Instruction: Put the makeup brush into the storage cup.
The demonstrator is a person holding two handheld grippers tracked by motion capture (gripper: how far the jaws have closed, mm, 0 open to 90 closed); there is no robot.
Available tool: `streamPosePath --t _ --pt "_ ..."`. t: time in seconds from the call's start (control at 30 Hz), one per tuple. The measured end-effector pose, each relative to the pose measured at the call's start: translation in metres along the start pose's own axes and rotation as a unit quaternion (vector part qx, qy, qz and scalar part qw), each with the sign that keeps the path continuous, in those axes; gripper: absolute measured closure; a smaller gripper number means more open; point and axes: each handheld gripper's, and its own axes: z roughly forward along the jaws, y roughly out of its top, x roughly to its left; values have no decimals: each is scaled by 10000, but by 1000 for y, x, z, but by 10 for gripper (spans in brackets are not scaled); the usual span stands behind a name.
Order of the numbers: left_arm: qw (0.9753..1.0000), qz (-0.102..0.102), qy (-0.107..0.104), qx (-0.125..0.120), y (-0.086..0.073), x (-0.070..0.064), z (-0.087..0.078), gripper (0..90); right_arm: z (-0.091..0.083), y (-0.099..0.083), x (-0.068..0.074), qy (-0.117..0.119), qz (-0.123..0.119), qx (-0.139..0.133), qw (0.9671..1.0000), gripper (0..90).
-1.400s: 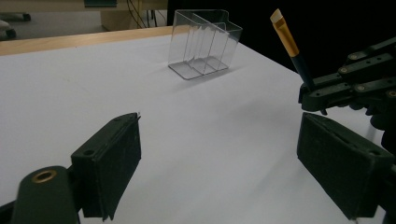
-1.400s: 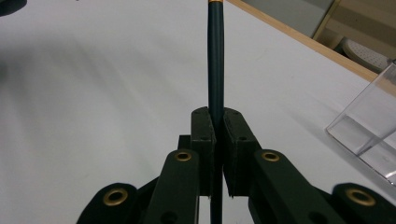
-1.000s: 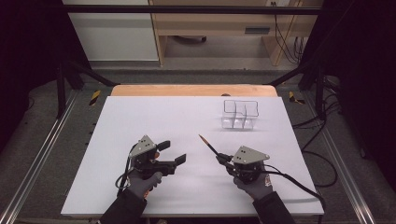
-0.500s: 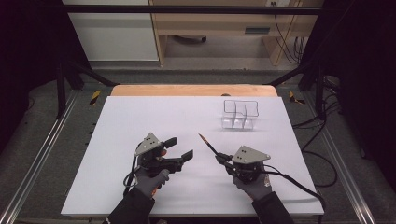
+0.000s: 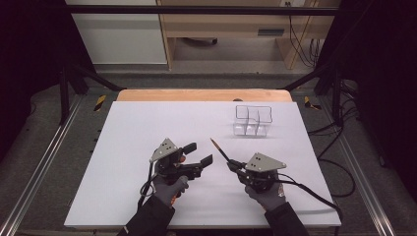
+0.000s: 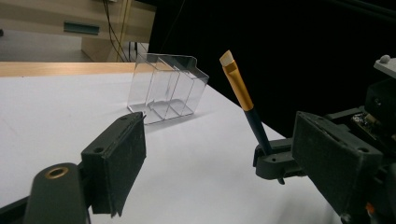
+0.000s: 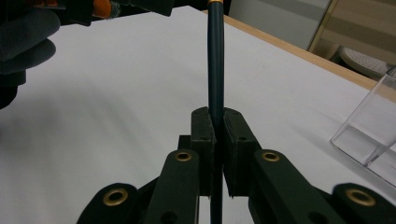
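The white desk [image 5: 128,147] carries a clear organiser [image 5: 253,120] with compartments near its far right corner. Toward the near edge, the left tool [image 5: 197,155] hovers with its jaws spread wide and nothing between them. Just right of it, the right tool [image 5: 231,166] is clamped tight on the dark handle of a makeup brush [image 5: 220,149], whose gold ferrule and pale tip point up and toward the far edge, well short of the organiser.
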Motion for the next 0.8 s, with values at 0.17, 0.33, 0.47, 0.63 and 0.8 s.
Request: streamPosePath --t 0.17,0.33,0.47,0.63,0.8 --pt "10000 -70 -34 -49 -2 -3 6 180 1 0 0 -19 33 -12 10000 844" --pt "9997 -176 -100 -129 -5 -5 11 187 2 -1 0 -24 50 1 10000 844" --pt "9993 -258 -102 -235 -8 -9 16 195 3 -1 0 -32 64 5 10000 844" --pt "9990 -348 -122 -264 -11 -9 20 207 2 -1 0 -28 70 7 10000 844" --pt "9985 -433 -135 -296 -13 -9 23 229 3 -1 1 -18 82 20 10000 844"
